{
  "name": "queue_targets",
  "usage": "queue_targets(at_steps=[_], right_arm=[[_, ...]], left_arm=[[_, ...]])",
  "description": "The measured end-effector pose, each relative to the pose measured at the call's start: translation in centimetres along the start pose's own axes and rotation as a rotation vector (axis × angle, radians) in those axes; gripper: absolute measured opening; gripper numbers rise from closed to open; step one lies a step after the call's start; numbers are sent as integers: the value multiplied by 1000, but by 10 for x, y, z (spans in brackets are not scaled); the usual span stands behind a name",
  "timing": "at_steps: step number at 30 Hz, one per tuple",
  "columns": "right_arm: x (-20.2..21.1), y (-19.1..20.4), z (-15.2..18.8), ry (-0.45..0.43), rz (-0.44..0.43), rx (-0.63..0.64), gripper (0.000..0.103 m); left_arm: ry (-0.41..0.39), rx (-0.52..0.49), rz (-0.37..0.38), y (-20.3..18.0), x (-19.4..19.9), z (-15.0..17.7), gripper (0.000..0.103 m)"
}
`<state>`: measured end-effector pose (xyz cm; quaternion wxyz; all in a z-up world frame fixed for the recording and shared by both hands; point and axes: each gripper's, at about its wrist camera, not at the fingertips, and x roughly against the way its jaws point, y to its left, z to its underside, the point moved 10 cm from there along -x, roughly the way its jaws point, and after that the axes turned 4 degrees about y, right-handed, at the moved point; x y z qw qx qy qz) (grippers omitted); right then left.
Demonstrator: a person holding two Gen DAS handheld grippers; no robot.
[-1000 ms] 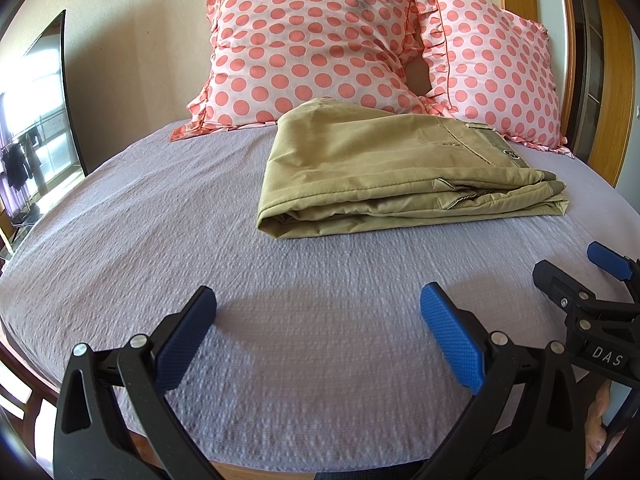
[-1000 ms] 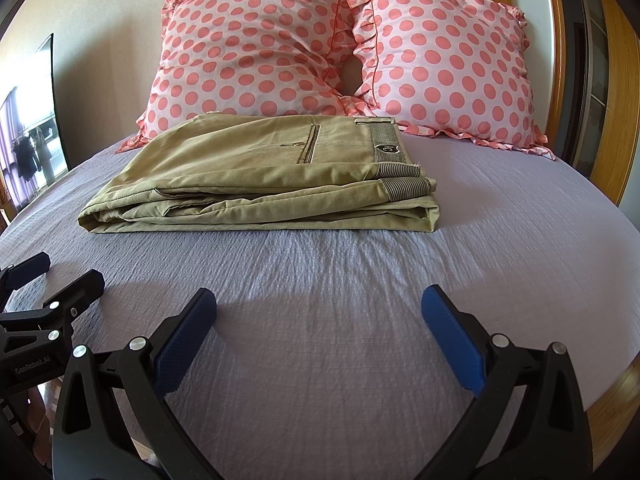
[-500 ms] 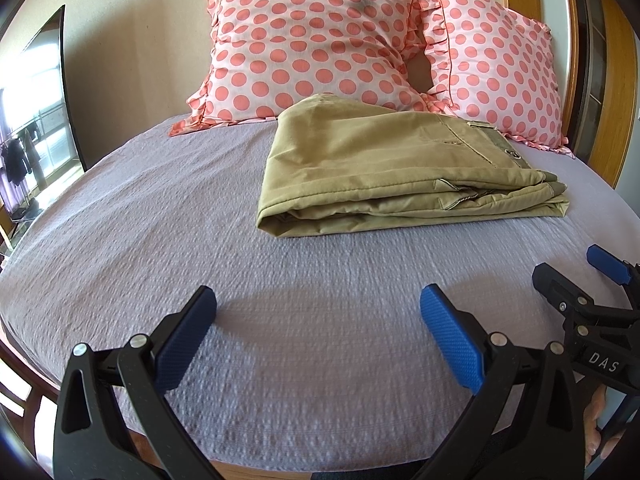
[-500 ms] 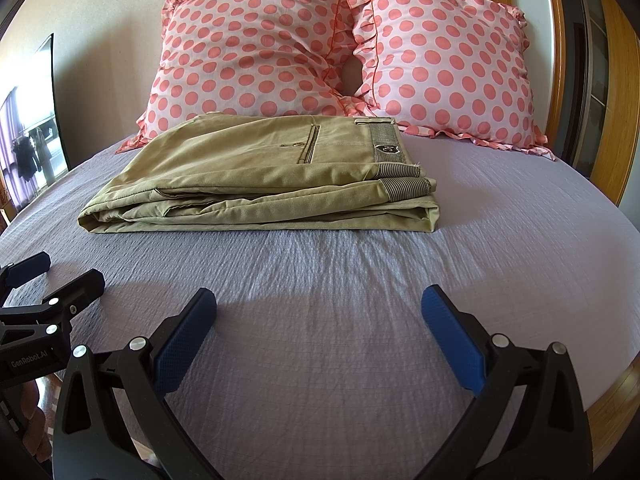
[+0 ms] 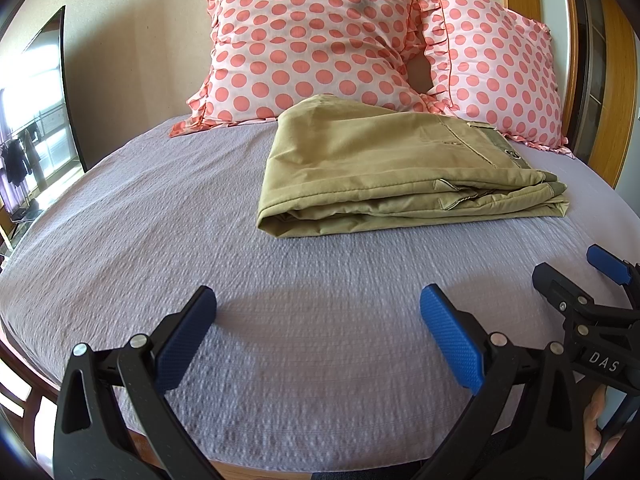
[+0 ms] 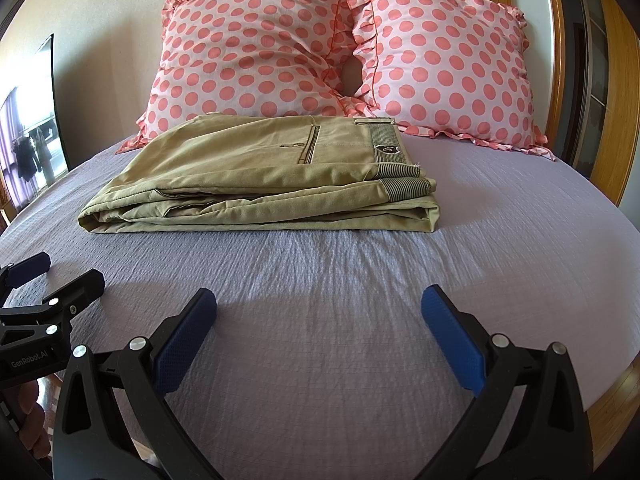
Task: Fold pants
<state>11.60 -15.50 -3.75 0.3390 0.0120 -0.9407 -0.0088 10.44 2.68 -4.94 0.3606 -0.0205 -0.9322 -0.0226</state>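
Observation:
Khaki pants (image 5: pixel 384 168) lie folded in a flat stack on the lilac bedsheet (image 5: pixel 200 220), waistband to the right; they also show in the right wrist view (image 6: pixel 260 176). My left gripper (image 5: pixel 318 336) is open and empty, held above the sheet near the bed's front edge, well short of the pants. My right gripper (image 6: pixel 318 336) is open and empty, also short of the pants. The right gripper shows at the right edge of the left wrist view (image 5: pixel 576 280). The left gripper shows at the left edge of the right wrist view (image 6: pixel 52 276).
Two pink polka-dot pillows (image 6: pixel 256 52) (image 6: pixel 444 64) lean against the wall behind the pants. A wooden bed frame (image 6: pixel 612 92) runs along the right side. A dark screen (image 5: pixel 36 112) stands at the left.
Both grippers stay open and almost still. The left wrist view has shifted slightly, with the pants a little lower in it.

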Motion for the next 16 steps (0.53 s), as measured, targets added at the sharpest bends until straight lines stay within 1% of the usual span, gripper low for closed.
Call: queue_targets(at_steps=[16], right_arm=[[0,0,0,0,0,0,102]], left_arm=[[4,3,-2,-2,1,0,101]])
